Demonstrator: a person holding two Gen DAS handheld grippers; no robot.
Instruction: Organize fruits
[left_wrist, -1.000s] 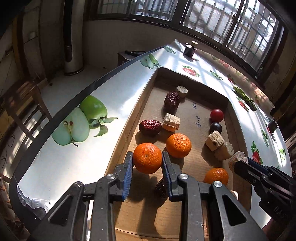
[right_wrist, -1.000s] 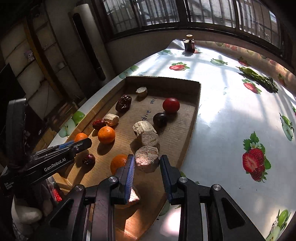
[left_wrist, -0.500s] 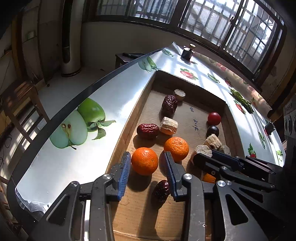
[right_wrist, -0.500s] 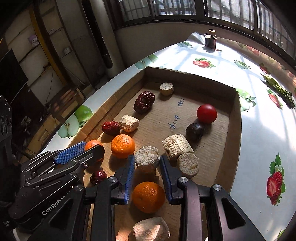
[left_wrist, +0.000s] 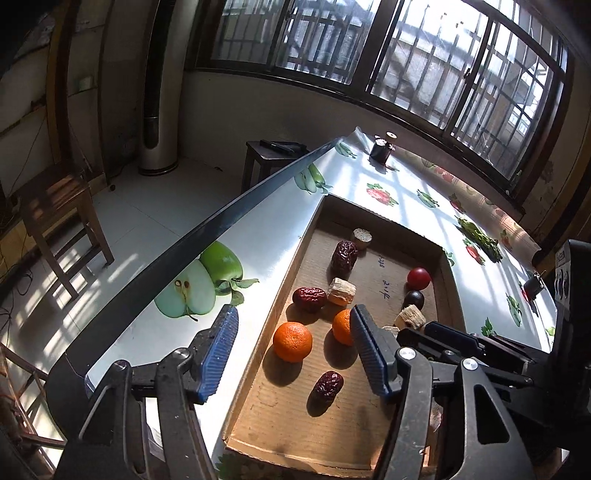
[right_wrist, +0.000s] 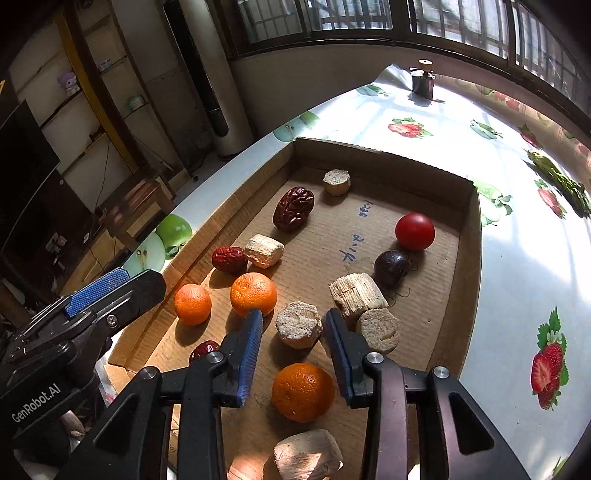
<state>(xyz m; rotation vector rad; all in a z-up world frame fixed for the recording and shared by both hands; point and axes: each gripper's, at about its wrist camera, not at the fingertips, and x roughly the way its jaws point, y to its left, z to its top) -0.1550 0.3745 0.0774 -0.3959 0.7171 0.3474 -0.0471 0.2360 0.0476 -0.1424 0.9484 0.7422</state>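
Note:
A shallow cardboard tray (right_wrist: 469, 258) holds three oranges, red dates, a red tomato (right_wrist: 414, 230), a dark plum (right_wrist: 391, 266) and several pale cane chunks. My left gripper (left_wrist: 291, 332) hovers above the tray's left side, its jaws opening and empty. Beneath it an orange (left_wrist: 292, 341) rests on the cardboard beside a second orange (left_wrist: 341, 326). My right gripper (right_wrist: 293, 325) straddles a round pale chunk (right_wrist: 298, 328) that stands on the tray floor. Its jaws are opening and the pads stand just off the chunk. A third orange (right_wrist: 303, 391) lies below that gripper.
The table wears a white cloth printed with fruit (right_wrist: 546, 369). A small dark jar (right_wrist: 423, 83) stands at its far end and a green bundle (right_wrist: 557, 181) lies at the right. The table's dark left edge (left_wrist: 221, 225) drops to a floor with a wooden chair (left_wrist: 55, 206).
The left gripper let go of the orange, which now lies in the tray, then rose and spread wide. The right gripper carried the pale chunk leftward, set it down and loosened its jaws.

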